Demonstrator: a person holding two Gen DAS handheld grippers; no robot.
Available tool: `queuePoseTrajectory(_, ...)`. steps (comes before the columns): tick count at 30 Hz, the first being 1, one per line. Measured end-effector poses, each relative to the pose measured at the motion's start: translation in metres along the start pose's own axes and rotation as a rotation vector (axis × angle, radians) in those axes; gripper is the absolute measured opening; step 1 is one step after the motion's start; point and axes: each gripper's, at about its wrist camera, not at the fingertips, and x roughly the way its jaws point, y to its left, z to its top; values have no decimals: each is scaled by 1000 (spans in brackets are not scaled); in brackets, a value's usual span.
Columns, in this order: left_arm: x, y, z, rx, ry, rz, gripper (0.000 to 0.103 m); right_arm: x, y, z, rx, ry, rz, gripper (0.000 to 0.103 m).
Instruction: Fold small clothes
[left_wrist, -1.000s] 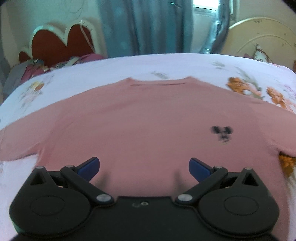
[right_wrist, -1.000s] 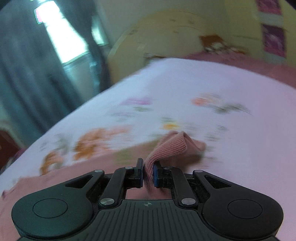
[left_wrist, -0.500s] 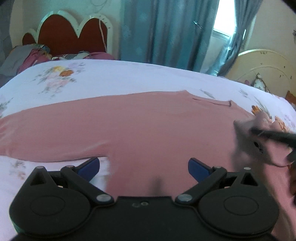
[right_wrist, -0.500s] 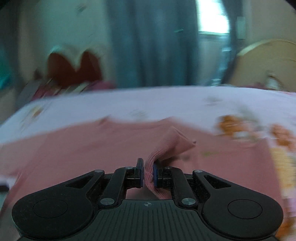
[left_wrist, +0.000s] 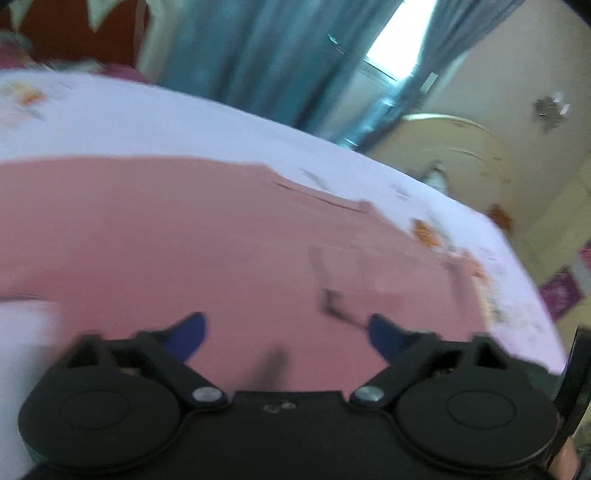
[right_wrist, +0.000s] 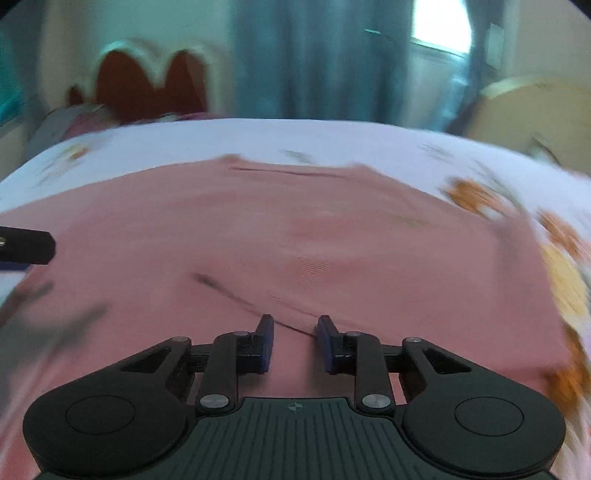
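Observation:
A pink long-sleeved top (left_wrist: 184, 240) lies spread flat on the bed, also in the right wrist view (right_wrist: 258, 240). Its right sleeve (right_wrist: 369, 258) lies folded over the chest. My left gripper (left_wrist: 286, 328) is open and empty just above the lower part of the top. My right gripper (right_wrist: 295, 332) is open a little and empty, just above the folded sleeve. A left finger (right_wrist: 26, 245) shows at the left edge of the right wrist view. Both views are blurred.
The bed has a white flowered sheet (right_wrist: 332, 140). A red heart-shaped headboard (right_wrist: 147, 85) and blue curtains (right_wrist: 314, 55) stand behind it. A cream footboard (left_wrist: 454, 140) is at the right.
My right gripper carried the right sleeve leftward over the chest, then opened and let it go. My left gripper stayed open and swung to the right.

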Motion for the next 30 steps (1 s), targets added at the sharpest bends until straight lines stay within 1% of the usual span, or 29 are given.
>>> queuePoseTrajectory(1, 18, -9, 2, -7, 35, -35, 51, -4, -19, -2, 25, 13, -15, 26)
queuePoseTrajectory(2, 34, -15, 4, -15, 62, -52, 50, -7, -34, -3, 48, 18, -28, 26)
queuePoseTrajectory(3, 46, -20, 5, -17, 77, -53, 50, -11, -50, -4, 71, 20, -43, 26)
queuePoseTrajectory(5, 67, -32, 8, -14, 90, -41, 50, -20, -82, -12, 113, 27, -68, 26)
queuePoseTrajectory(8, 89, -39, 15, -71, 100, -57, 50, -31, -119, -18, 187, 24, -83, 26)
queuePoseTrajectory(10, 100, -43, 17, -78, 97, -60, 45, -27, -137, -22, 241, 27, -77, 26)
queuePoseTrajectory(12, 113, -47, 18, -41, 106, -55, 6, -21, -148, -20, 275, 32, -60, 26)
queuePoseTrajectory(13, 111, -47, 17, -24, 102, -38, 6, -20, -150, -18, 282, 30, -55, 26)
queuePoseTrajectory(14, 106, -49, 18, -10, 72, -33, 6, -21, -150, -18, 279, 30, -56, 26)
queuePoseTrajectory(17, 69, -44, 24, 21, -30, -42, 6, -24, -147, -18, 275, 29, -64, 26)
queuePoseTrajectory(18, 58, -39, 24, 30, -47, -34, 6, -25, -146, -20, 279, 27, -66, 26)
queuePoseTrajectory(19, 48, -31, 24, 47, -67, -4, 6, -25, -146, -20, 286, 25, -67, 26)
queuePoseTrajectory(21, 41, -18, 23, 76, -66, 52, 6, -23, -144, -20, 287, 26, -70, 26)
queuePoseTrajectory(22, 41, -8, 21, 55, -52, 58, 6, -22, -142, -20, 277, 26, -73, 26)
queuePoseTrajectory(23, 43, 2, 19, 16, -39, 48, 6, -21, -141, -19, 272, 27, -76, 26)
queuePoseTrajectory(24, 43, 6, 17, 3, -38, 50, 6, -19, -140, -19, 271, 28, -76, 26)
queuePoseTrajectory(28, 42, 10, 9, 0, -65, 56, 6, -17, -138, -18, 263, 30, -86, 26)
queuePoseTrajectory(30, 46, 13, 7, 6, -48, 60, 6, -17, -138, -18, 260, 31, -89, 26)
